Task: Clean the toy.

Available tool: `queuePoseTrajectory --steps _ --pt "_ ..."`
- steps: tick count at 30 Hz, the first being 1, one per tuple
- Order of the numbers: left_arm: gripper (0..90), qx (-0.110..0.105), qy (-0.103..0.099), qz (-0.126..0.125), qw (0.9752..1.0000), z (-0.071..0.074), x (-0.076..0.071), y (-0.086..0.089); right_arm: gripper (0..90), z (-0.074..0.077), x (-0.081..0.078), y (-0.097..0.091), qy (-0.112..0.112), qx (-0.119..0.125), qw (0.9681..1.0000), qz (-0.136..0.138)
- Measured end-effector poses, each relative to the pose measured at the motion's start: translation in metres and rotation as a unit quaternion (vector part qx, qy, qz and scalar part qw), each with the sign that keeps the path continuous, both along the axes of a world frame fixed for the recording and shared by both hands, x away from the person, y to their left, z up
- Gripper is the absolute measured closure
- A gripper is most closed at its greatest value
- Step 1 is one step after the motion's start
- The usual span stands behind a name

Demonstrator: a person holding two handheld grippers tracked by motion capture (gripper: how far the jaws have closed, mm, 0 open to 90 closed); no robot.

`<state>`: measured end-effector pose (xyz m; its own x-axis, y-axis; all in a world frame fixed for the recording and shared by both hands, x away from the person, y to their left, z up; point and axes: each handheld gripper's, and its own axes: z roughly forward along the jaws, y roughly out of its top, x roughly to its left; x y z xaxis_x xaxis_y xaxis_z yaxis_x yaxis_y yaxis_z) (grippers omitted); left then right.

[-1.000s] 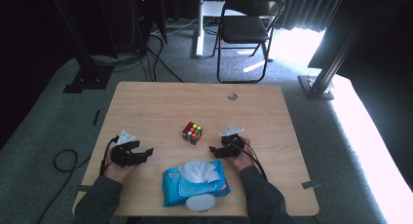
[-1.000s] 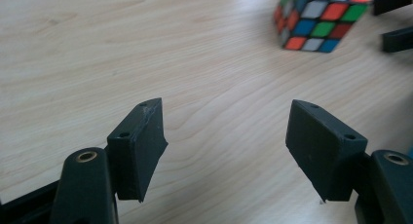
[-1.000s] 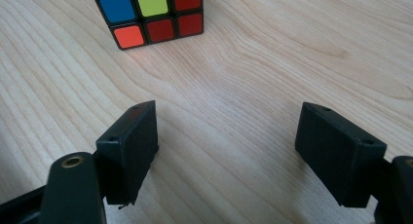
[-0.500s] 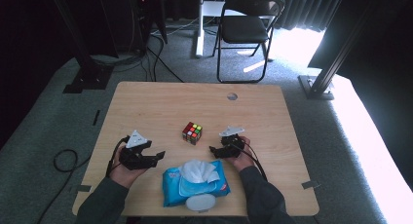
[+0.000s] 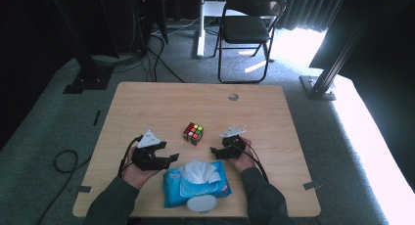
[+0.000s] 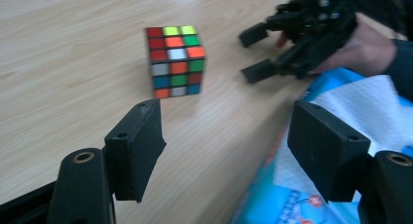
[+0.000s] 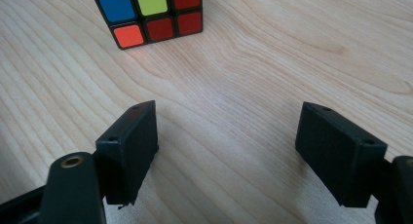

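Here, in the high view, the multicoloured plastic puzzle cube (image 5: 193, 133) sits at frame centre on the pale wooden table (image 5: 147, 102), between the left gripper (image 5: 172, 157) and right gripper (image 5: 214, 150); a blue soft pack of wet wipes (image 5: 173, 191) lies lower centre. In the left gripper view, the jaws stand apart, empty, the cube (image 6: 175, 61) above them. In the right gripper view, jaws gape too, the cube (image 7: 148, 14) at top. An off-centre pinch could probably spin the cube away.

Rubik's cube (image 7: 148, 17) cropped by right gripper view's top edge

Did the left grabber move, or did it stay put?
Yes. The left gripper slid right across the table, ending up close beside the blue wipes pack. Its jaws are open and empty.
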<state>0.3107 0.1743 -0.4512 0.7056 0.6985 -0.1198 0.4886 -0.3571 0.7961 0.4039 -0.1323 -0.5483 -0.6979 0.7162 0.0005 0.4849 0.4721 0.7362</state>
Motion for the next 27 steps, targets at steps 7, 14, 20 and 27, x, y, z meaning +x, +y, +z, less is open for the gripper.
queuePoseTrajectory --steps 7,14,20,27 --pt "27.7 -0.012 0.013 -0.039 0.9991 -0.001 -0.001 -0.018 23.3 0.0 -0.003 0.001 -0.001 0.0 0.9999 0.015" --pt "28.2 -0.008 0.02 -0.066 0.9976 -0.001 -0.001 -0.033 23.3 0.0 -0.003 0.001 0.0 0.001 0.9999 0.014" --pt "29.5 -0.005 0.029 -0.085 0.996 -0.003 0.001 -0.046 23.3 0.0 -0.003 0.001 0.0 0.001 0.9999 0.014" --pt "31.5 0.003 0.046 -0.106 0.9933 -0.01 0.003 -0.057 23.3 0.0 -0.003 0.001 0.0 0.0 0.9999 0.014"
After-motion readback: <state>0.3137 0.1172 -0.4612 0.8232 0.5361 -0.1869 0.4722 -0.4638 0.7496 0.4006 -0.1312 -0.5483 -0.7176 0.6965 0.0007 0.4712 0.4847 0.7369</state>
